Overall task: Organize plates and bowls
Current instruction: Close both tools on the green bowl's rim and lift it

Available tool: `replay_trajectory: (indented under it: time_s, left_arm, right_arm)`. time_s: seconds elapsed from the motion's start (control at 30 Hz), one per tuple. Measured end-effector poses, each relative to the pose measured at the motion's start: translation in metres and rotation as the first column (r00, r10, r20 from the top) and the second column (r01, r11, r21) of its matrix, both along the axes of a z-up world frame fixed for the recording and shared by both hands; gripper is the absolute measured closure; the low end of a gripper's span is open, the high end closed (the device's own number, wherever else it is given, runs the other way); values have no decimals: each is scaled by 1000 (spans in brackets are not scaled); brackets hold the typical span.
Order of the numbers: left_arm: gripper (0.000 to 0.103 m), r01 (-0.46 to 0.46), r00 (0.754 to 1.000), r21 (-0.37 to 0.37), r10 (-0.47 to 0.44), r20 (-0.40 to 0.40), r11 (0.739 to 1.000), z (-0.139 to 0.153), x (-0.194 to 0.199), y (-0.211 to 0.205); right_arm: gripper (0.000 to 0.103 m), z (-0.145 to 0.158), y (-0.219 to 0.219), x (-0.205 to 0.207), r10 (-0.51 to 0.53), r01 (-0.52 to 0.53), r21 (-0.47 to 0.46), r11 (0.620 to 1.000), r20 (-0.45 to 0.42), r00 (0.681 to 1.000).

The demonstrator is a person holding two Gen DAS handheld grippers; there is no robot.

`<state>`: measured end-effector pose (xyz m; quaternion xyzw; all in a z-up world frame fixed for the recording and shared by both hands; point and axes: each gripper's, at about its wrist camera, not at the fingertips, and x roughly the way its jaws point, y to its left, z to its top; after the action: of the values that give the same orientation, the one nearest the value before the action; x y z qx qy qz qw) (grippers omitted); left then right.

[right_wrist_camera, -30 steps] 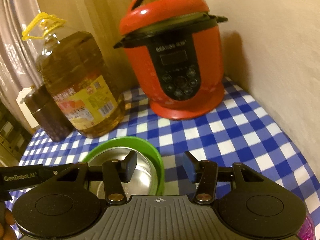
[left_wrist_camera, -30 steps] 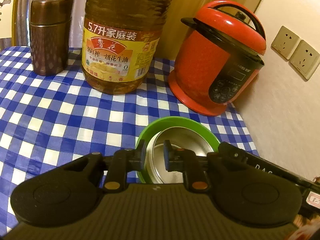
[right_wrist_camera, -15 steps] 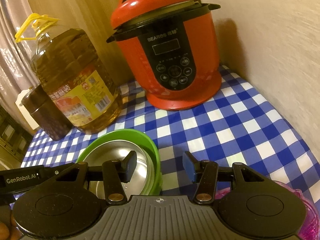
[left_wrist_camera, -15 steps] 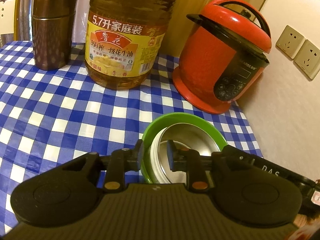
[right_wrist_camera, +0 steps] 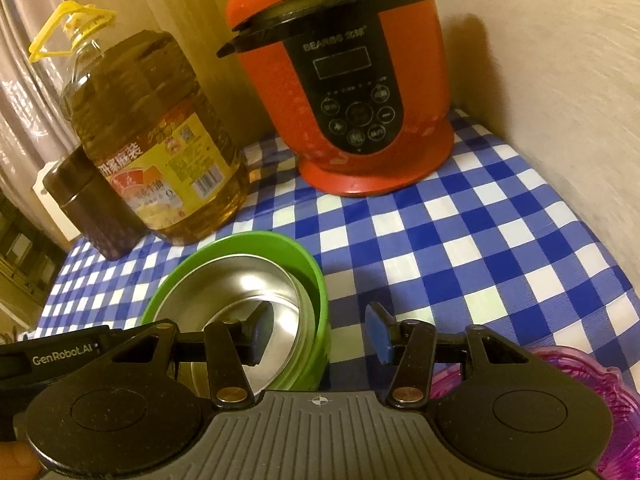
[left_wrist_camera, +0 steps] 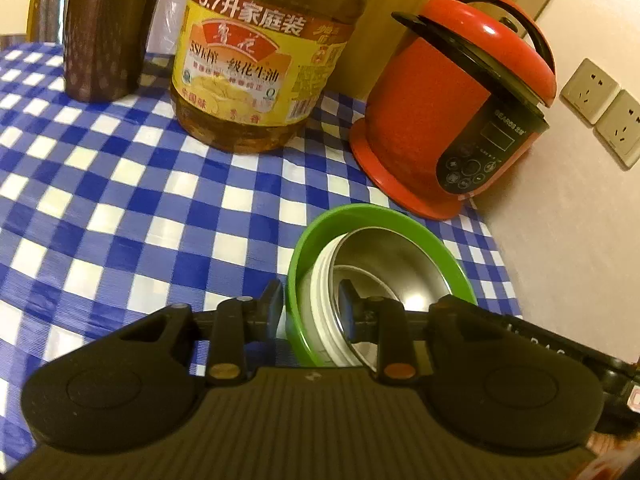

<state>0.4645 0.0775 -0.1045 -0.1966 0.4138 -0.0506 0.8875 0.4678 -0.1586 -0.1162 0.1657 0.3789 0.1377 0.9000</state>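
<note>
A green bowl (left_wrist_camera: 384, 216) stands on the blue-checked tablecloth with a steel bowl (left_wrist_camera: 392, 264) lying tilted inside it. My left gripper (left_wrist_camera: 310, 310) straddles their near walls, one finger outside the green rim and one inside the steel bowl. Its jaws are opening and its pads no longer press on the walls. In the right wrist view the green bowl (right_wrist_camera: 248, 240) and steel bowl (right_wrist_camera: 240, 284) sit low and left. My right gripper (right_wrist_camera: 318, 336) is open across the green bowl's right wall without touching it.
A large oil bottle (left_wrist_camera: 256, 60), a brown canister (left_wrist_camera: 104, 40) and a red electric cooker (left_wrist_camera: 452, 112) stand behind the bowls. The wall with sockets (left_wrist_camera: 592, 92) closes the right side. A purple glass dish (right_wrist_camera: 580, 400) lies under my right gripper.
The left gripper's jaws have widened around the bowl walls and it has sunk a little towards the table. The right gripper's jaws stand as before, and its view has tipped slightly.
</note>
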Motion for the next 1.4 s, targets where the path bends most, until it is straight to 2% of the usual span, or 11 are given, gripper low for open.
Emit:
replay_trajectory:
  time_s: [0.57, 0.6, 0.67, 0.9, 1.07, 1.4]
  left_arm:
    - [78, 2, 1000, -28, -2, 9, 1000, -7, 0, 4]
    - [78, 2, 1000, -28, -2, 7, 1000, -7, -1, 4]
    - [78, 4, 1000, -24, -4, 5, 1000, -7, -2, 4]
    - [78, -2, 1000, -1, 2, -13, 1000, -4, -10, 9]
    - [78, -21, 999, 17, 22, -30, 1000, -2, -28, 22]
    - [79, -53, 996, 30, 55, -63, 998, 4, -82, 50]
  right_arm:
    - [52, -7, 11, 6, 28, -28, -2, 1000, 2, 1000]
    - [54, -7, 12, 6, 31, -31, -2, 1000, 0, 1000]
    - [65, -7, 14, 6, 42, -42, -3, 999, -2, 999]
    - [78, -3, 19, 2, 40, -40, -12, 999, -16, 999]
    - [78, 0, 36, -10, 76, -77, -43, 996, -23, 997]
    - [79, -2, 61, -57, 167, -170, -42, 984, -63, 984]
